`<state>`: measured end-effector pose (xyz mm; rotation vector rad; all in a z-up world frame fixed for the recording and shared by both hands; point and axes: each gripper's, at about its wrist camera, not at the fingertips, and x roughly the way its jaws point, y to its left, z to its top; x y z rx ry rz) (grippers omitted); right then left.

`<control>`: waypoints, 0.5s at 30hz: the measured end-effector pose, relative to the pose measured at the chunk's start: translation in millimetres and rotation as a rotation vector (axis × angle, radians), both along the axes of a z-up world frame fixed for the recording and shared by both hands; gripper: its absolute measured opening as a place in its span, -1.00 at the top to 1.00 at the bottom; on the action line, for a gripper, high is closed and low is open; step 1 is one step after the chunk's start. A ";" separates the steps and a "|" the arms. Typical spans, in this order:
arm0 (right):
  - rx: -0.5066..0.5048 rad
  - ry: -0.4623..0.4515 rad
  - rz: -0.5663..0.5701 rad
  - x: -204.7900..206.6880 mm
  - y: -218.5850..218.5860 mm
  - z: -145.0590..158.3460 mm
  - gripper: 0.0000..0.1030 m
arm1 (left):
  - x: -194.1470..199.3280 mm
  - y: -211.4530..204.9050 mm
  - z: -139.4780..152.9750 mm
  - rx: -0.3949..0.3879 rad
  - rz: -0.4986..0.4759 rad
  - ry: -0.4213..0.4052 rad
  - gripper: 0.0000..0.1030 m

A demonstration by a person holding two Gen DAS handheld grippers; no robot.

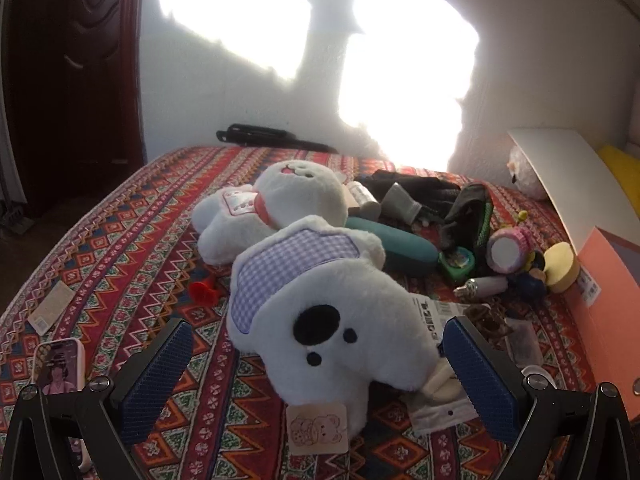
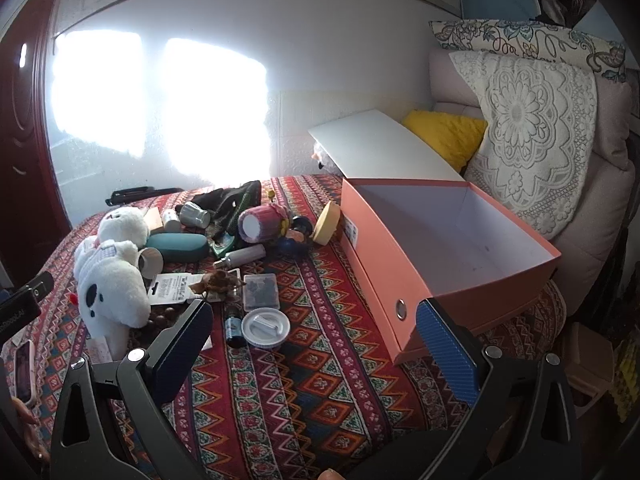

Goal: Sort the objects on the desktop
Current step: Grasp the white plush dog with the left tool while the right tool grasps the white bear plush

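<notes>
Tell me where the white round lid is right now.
In the right wrist view, the white round lid lies on the patterned cloth, left of the orange box, with a small dark bottle beside it.

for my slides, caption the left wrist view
Open left gripper straddles a white plush bear with lilac gingham bib on patterned cloth.

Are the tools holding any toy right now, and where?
No. The left tool is open around the white plush bear, not squeezing it; the right tool is open, holding nothing.

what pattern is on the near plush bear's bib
Lilac-and-white gingham on the white plush bear's bib, clearest in the left wrist view.
</notes>
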<state>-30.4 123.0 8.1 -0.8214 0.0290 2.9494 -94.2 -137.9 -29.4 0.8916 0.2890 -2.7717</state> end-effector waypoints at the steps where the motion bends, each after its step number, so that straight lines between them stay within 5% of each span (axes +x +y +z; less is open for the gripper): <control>1: -0.003 0.000 0.006 -6.0 -2.0 -1.1 -1.00 | -13.5 1.5 -1.6 -0.003 -0.006 -0.017 -1.00; 5: -0.024 -0.012 0.023 -31.0 -7.0 -12.3 -1.00 | -68.3 16.7 -12.3 -0.051 -0.003 -0.114 -1.00; 9: -0.050 -0.040 0.015 -55.7 -4.4 -32.5 -1.00 | -111.4 56.8 -31.4 -0.304 0.082 -0.239 -1.00; 15: -0.124 -0.174 0.010 -87.8 18.7 -78.7 -1.00 | -102.6 133.8 -83.8 -0.625 -0.053 -0.322 -1.00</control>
